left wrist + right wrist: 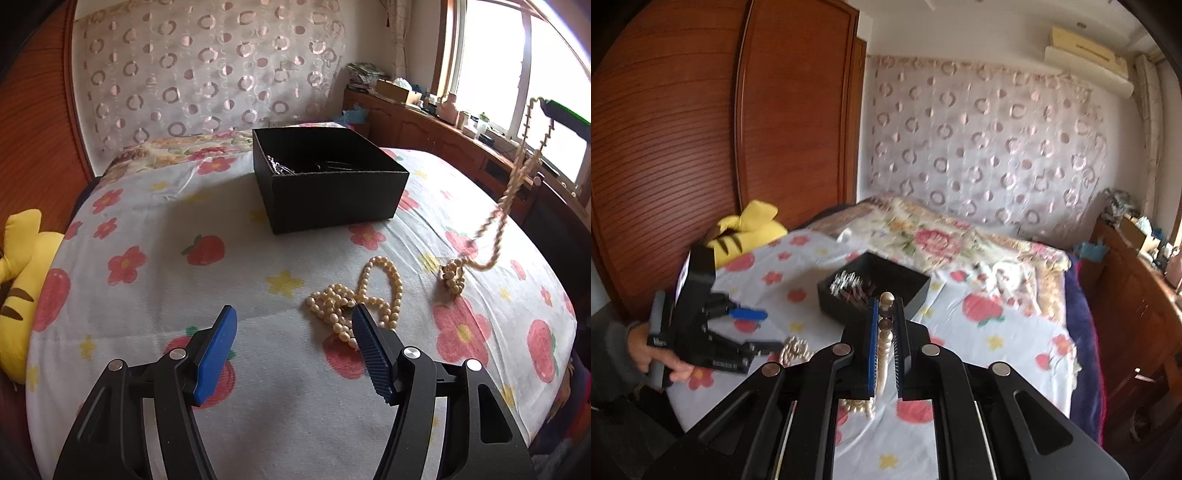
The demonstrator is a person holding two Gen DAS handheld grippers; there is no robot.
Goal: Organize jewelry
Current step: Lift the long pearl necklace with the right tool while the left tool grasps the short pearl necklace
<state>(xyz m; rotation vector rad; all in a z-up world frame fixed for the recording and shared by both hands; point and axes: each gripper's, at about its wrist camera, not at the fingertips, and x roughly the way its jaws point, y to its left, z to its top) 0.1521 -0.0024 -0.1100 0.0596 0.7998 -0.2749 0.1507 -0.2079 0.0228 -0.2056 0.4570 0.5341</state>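
A black open box (328, 177) stands on the flowered bedspread (184, 221) and holds some silver jewelry (846, 282). A pearl necklace (354, 299) lies heaped just ahead of my left gripper (293, 314), which is open and empty above the bed. My right gripper (886, 301) is shut on a second pearl strand (885, 343). That strand (517, 184) hangs from the upper right in the left wrist view, its lower end (453, 277) touching the bed. The box also shows in the right wrist view (875, 291), beyond the shut fingers.
A yellow plush toy (18, 280) lies at the bed's left edge. A wooden wardrobe (701, 147) stands left, a patterned curtain (207, 70) behind the bed. A wooden cabinet (424, 125) with clutter runs along the right under the window.
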